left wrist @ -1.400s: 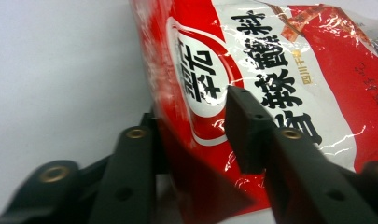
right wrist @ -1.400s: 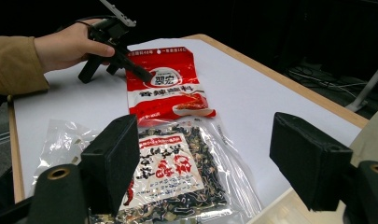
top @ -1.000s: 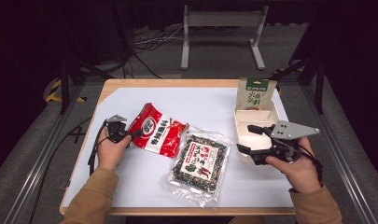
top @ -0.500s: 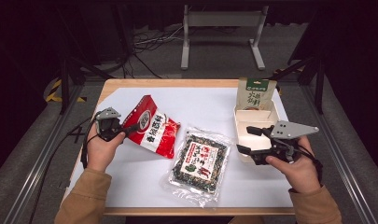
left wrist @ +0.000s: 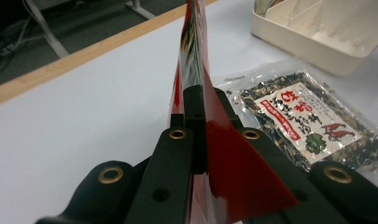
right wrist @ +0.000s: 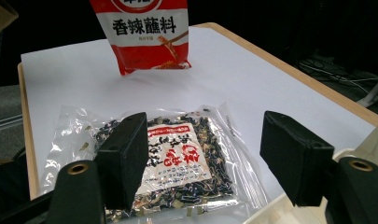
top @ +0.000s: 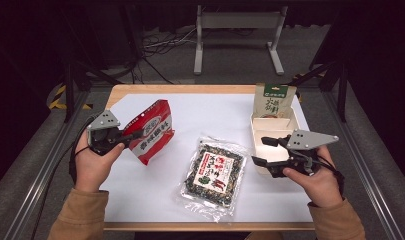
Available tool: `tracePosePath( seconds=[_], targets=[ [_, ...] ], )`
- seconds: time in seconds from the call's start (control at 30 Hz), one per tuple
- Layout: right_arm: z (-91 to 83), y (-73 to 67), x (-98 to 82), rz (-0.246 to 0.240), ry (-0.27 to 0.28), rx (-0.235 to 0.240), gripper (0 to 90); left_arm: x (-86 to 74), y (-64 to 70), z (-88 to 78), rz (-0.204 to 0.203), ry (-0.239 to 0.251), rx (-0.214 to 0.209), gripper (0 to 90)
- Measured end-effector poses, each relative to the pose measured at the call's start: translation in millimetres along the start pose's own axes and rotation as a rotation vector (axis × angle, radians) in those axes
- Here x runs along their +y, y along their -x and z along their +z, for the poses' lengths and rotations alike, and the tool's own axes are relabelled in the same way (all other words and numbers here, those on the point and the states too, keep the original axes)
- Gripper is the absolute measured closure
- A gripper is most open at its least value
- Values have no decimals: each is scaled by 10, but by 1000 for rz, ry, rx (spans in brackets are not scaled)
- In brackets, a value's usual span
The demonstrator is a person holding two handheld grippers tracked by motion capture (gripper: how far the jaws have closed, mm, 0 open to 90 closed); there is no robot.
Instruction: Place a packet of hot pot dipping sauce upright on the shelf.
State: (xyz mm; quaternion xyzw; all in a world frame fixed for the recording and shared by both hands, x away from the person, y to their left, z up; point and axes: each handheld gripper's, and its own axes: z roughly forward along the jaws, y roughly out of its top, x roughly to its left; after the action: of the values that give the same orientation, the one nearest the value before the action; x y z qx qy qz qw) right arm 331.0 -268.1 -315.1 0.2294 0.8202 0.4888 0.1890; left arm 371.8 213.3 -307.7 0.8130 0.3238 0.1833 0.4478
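Left gripper (top: 124, 136) clamped on red sauce packet (top: 152, 131), lifted over tabletop's left side, right gripper (top: 262, 151) jaws wide (just been closing, nothing between), beside beige tray (top: 270, 123) near right edge, green pouch (top: 274, 100) standing inside.

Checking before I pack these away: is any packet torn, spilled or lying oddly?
Nothing stands out. The red packet hangs intact from the left gripper, the seaweed packet lies flat and sealed, and no spill shows on the table.
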Motion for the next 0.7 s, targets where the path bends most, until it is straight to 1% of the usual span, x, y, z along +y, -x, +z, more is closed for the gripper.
tracePosePath(
  seconds=[0.03, 0.07, 0.13, 0.3, 0.37, 0.43, 0.5, 0.6, 0.63, 0.7],
  targets=[
    [0, 0, 0, 0, 0, 0, 327, 0, 0, 0, 0, 0, 0, 887],
    [6, -9, 11, -5, -2, 2, 327, 17, 18, -37, 19, -3, -1, 887],
    [20, -31, 37, -14, -5, 10, 327, 35, 44, -103, 31, 9, -16, 887],
    [78, -85, 107, -35, -16, 43, 326, 79, 110, -207, 67, 35, -89, 887],
    [113, -106, 132, -40, -20, 58, 319, 106, 151, -234, 89, 49, -131, 887],
    [168, -136, 162, -51, -29, 78, 314, 121, 185, -242, 99, 58, -178, 887],
    [214, -161, 183, -60, -34, 93, 308, 145, 237, -248, 122, 66, -211, 887],
    [297, -200, 220, -81, -40, 120, 302, 179, 326, -273, 151, 69, -240, 887],
    [322, -207, 230, -87, -42, 125, 298, 187, 347, -279, 159, 71, -244, 887],
    [376, -218, 250, -99, -46, 135, 294, 209, 404, -300, 178, 77, -267, 887]
  ],
)
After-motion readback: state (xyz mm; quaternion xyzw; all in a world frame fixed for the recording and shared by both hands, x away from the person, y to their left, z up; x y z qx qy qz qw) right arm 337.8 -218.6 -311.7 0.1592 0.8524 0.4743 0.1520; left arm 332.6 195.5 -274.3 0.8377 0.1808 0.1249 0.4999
